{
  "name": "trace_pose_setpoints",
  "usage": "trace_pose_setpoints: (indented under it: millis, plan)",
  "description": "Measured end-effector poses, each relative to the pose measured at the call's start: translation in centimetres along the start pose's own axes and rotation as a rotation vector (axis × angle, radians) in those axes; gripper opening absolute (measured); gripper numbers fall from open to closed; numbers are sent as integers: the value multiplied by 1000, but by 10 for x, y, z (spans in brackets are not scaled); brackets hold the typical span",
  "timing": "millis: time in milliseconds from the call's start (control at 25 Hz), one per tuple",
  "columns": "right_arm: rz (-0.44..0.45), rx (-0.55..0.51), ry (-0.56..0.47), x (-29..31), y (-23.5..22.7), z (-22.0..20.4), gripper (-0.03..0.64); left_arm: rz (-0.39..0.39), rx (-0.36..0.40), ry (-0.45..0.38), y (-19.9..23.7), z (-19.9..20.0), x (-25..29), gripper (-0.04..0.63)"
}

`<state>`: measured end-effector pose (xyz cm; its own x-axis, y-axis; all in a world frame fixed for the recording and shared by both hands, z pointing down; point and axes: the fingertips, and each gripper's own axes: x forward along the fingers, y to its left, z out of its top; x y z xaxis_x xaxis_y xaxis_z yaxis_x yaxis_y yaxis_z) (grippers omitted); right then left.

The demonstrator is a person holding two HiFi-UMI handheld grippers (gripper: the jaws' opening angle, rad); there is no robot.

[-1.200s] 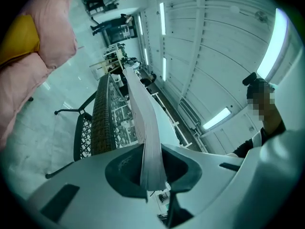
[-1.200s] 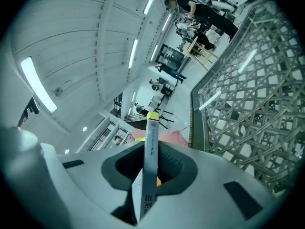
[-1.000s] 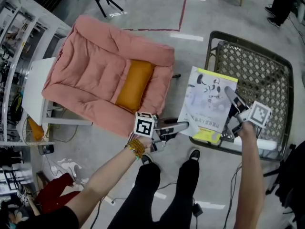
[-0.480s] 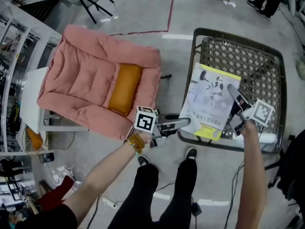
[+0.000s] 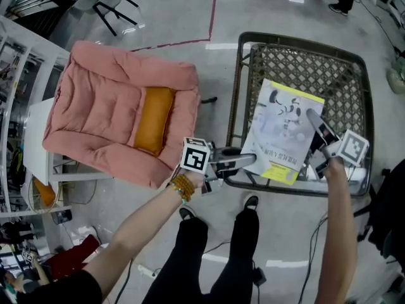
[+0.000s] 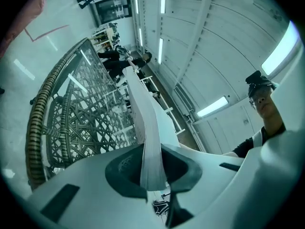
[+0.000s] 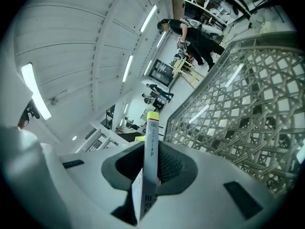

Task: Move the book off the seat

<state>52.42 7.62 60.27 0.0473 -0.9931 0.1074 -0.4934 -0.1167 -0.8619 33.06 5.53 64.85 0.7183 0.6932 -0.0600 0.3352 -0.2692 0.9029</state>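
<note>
- Head view: the book hangs cover-up over the near left corner of the woven chair, its lower edge crossing the chair's near rim. The left gripper pinches the book's near left corner and the right gripper its right edge. The pink seat with an orange cushion stands well apart to the left.
- Left gripper view: the jaws are clenched on the book's thin edge, with woven lattice behind.
- Right gripper view: the jaws are clamped on the book's spine, with the lattice beyond.
</note>
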Motion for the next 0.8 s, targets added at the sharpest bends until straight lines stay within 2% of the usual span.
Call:
trace_pose_setpoints:
  millis: [160,560,680,720,800]
  plan:
    - [-18,0,-12,-37,-28,23,74,-5,-10,27,6,-7,47,72]
    - [-13,38,-68,-73,-63,65,74,3,-14,65,28,0,110,72]
    - [15,32,-90,-79,-58,73,74,-10,-67,84,32,-3,118,72]
    - [-10,22,-90,-83,-61,74,74,-11,-86,92,33,-4,119,72]
    - [-156,-13,-72,-100,-84,71,74,-12,-115,107,34,-9,118,72]
